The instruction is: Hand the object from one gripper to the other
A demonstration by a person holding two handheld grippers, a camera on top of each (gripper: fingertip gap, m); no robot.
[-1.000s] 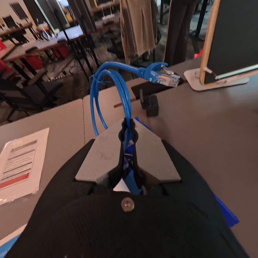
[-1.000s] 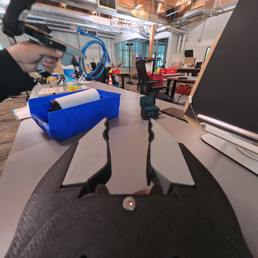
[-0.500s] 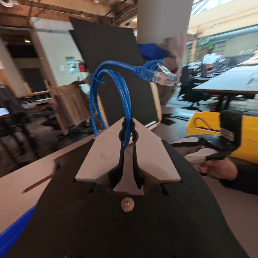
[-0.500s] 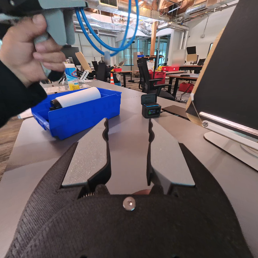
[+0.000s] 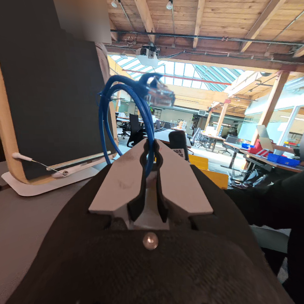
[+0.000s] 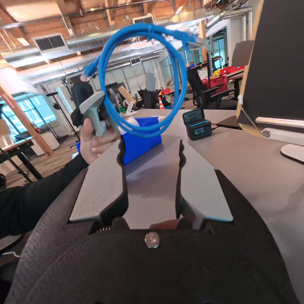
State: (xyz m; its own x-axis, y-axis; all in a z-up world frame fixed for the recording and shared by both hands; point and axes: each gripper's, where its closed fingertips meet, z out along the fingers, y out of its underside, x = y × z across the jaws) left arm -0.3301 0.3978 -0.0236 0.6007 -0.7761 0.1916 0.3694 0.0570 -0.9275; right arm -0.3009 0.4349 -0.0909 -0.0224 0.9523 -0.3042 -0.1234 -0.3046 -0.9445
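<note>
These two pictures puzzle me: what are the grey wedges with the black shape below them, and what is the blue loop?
There is no robot here. A person holds a hand-operated two-finger gripper in each hand, each carrying a camera that looks along its grey fingers. One picture comes from the left gripper, which is shut on a coiled blue network cable. The other comes from the right gripper, open and empty, facing that same cable and the person's left hand. On the grey table stand a blue plastic bin, a small black case with a lit display and a dark wood-edged board on a white base.
</note>
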